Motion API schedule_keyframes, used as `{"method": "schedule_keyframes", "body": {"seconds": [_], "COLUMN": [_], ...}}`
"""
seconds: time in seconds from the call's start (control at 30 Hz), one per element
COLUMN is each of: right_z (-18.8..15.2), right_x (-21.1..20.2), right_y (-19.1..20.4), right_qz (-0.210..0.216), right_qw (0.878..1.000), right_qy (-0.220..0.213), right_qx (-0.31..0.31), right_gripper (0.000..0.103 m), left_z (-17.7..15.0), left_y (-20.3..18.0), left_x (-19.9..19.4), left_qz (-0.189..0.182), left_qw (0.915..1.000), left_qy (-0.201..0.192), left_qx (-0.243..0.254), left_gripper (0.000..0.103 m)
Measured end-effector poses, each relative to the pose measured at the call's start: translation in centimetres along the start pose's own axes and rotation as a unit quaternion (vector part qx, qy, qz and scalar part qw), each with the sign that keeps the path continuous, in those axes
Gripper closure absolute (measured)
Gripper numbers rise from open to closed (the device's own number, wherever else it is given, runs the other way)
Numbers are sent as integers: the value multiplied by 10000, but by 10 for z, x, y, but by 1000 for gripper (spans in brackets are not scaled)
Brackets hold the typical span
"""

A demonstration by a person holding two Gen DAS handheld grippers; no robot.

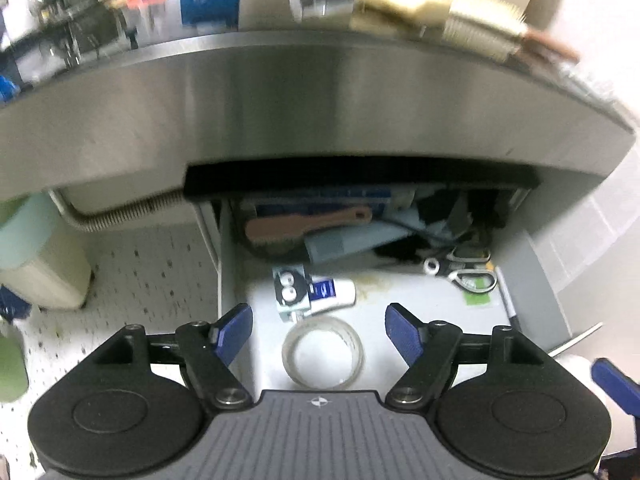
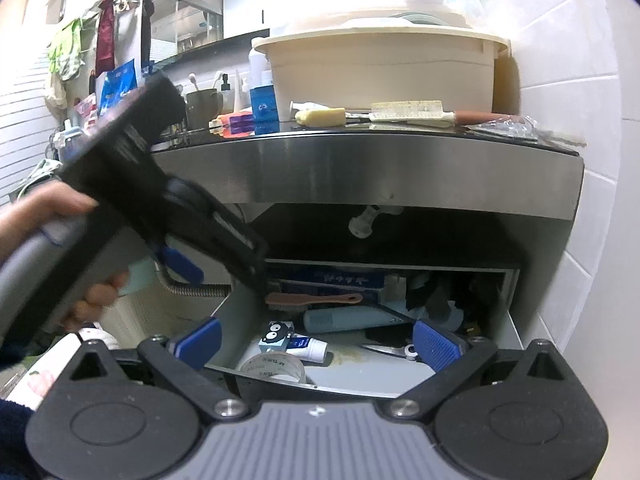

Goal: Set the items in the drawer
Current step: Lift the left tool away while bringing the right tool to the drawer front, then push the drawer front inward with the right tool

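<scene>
The drawer (image 1: 400, 300) under the steel counter stands open. In it lie a clear tape roll (image 1: 323, 354), a white tube (image 1: 332, 293), a small box with cartoon eyes (image 1: 290, 286), a brown brush (image 1: 308, 224), a light-blue cylinder (image 1: 352, 242) and scissors (image 1: 466, 276). My left gripper (image 1: 319, 330) is open and empty, hovering just above the tape roll. My right gripper (image 2: 316, 342) is open and empty in front of the drawer (image 2: 380, 372); the tape roll (image 2: 274, 366) and the white tube (image 2: 312, 347) show between its fingers. The left gripper's body (image 2: 132, 184) crosses the right wrist view at the left.
The steel counter front (image 1: 320, 108) overhangs the drawer. On the counter stand a beige basin (image 2: 384, 68), a comb-like brush (image 2: 412, 111), a blue box (image 2: 264, 106) and bottles. A flexible metal hose (image 1: 132, 210) and a pale bin (image 1: 36, 256) are at the left. A tiled wall (image 2: 580, 160) is at the right.
</scene>
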State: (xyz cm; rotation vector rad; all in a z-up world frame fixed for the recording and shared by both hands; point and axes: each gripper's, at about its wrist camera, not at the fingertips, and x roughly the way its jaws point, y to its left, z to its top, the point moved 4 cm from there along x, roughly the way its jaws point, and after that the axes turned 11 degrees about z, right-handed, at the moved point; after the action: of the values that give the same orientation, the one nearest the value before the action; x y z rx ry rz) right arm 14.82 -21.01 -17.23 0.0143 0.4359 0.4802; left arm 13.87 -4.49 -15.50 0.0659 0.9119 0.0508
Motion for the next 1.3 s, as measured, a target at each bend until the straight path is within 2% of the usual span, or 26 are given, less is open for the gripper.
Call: {"method": "schedule_keyframes", "body": {"seconds": [0.1, 0.2, 0.3, 0.43, 0.53, 0.63, 0.83, 0.9, 1.07, 1.13, 1.3], "right_z": [0, -1, -3, -10, -19, -30, -49, -54, -67, -72, -79], "right_x": [3, 7, 12, 18, 25, 32, 49, 58, 79, 87, 101], "right_y": [4, 7, 10, 12, 12, 10, 3, -1, -14, -17, -21], "right_qz": [-27, -38, -79, -149, -237, -334, -486, -561, -809, -889, -1003], "right_qw": [10000, 9999, 9998, 9994, 9983, 9966, 9923, 9903, 9834, 9805, 9754], "right_qy": [50, 116, 186, 298, 436, 607, 939, 1055, 1363, 1500, 1719], "right_qx": [-22, -12, 15, 132, 291, 441, 639, 707, 885, 910, 951], "right_gripper": [0, 0, 0, 0, 0, 0, 4, 7, 10, 17, 18], "left_z": [-1, -2, -5, -12, -22, -33, -55, -61, -72, -75, -80], "left_y": [7, 17, 29, 42, 51, 62, 82, 83, 83, 83, 81], "left_x": [-22, -39, -54, -73, -87, -97, -102, -102, -104, -106, -107], "left_qz": [22, -18, 22, 323, 514, 399, 181, 47, -5, 45, -56], "left_qw": [9995, 9989, 9982, 9956, 9928, 9913, 9876, 9876, 9855, 9838, 9818], "left_qy": [-318, -457, -556, -853, -1080, -1242, -1366, -1387, -1563, -1677, -1809], "left_qx": [-9, -83, -214, -201, -107, -196, -757, -737, -658, -634, -578], "left_gripper": [26, 24, 16, 10, 10, 9, 8, 8, 8, 8, 5]}}
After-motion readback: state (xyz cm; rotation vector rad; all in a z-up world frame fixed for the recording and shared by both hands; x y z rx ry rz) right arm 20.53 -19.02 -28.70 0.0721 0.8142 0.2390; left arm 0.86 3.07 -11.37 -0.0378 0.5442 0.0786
